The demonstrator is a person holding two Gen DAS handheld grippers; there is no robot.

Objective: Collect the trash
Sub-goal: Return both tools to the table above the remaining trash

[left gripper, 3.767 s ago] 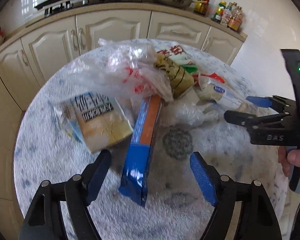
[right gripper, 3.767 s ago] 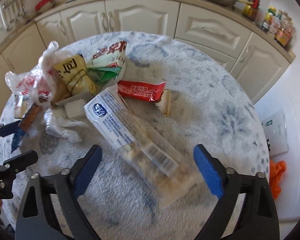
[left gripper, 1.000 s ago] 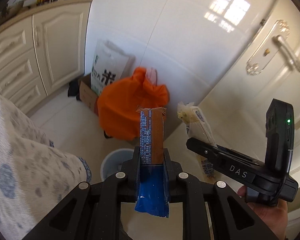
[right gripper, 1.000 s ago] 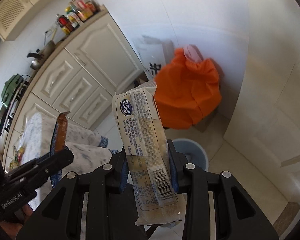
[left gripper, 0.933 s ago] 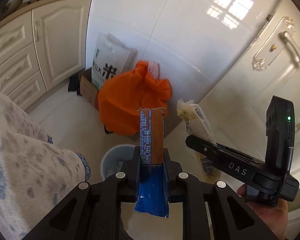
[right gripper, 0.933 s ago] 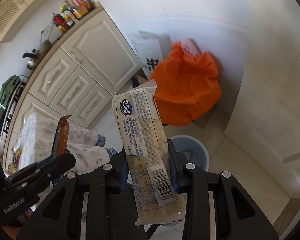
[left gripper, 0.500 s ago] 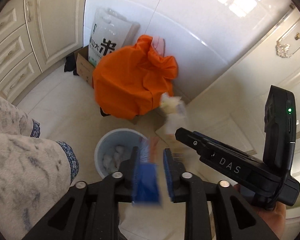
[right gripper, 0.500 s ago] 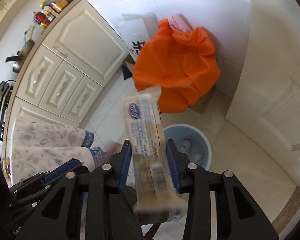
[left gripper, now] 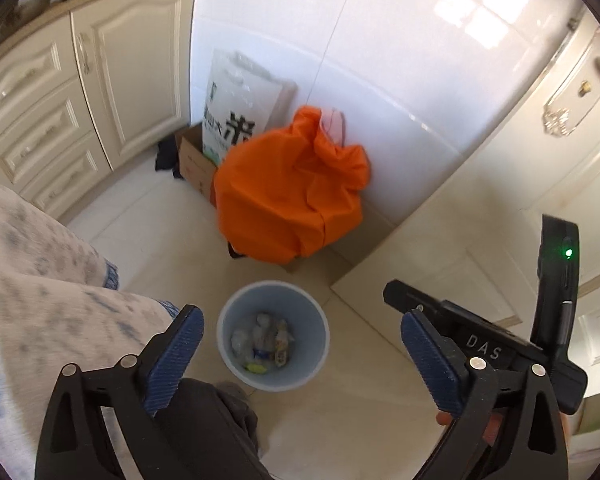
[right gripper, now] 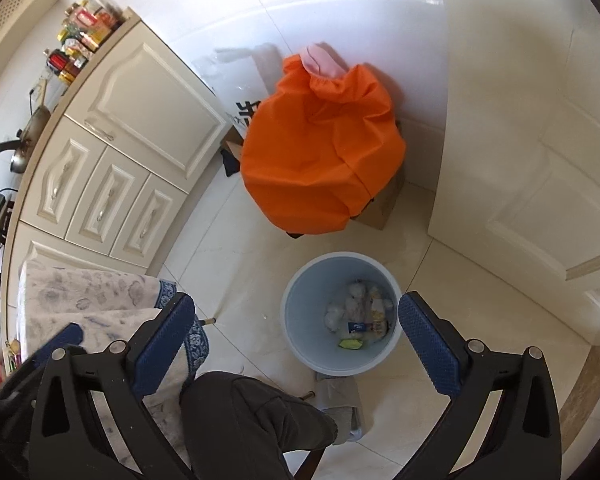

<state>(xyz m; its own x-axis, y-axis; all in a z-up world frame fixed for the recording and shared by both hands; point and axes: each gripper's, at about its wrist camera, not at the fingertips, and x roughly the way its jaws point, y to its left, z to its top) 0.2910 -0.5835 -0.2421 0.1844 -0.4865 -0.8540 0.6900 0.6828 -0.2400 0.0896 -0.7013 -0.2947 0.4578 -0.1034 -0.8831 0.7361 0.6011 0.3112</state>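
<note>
Blue bin: 12 o'clock of your grippers, wrappers inside.
Left gripper: jaws apart, empty.
Right gripper: jaws apart, empty.

Left claw: black angular frame, silver screws along each arm, blue ribbed pads. Right claw has the same black frame and silver screws, its blue pads finely dotted. Seen alongside, its body carries white "DAS" lettering and a green light. Dark trousers, grey shoe.
</note>
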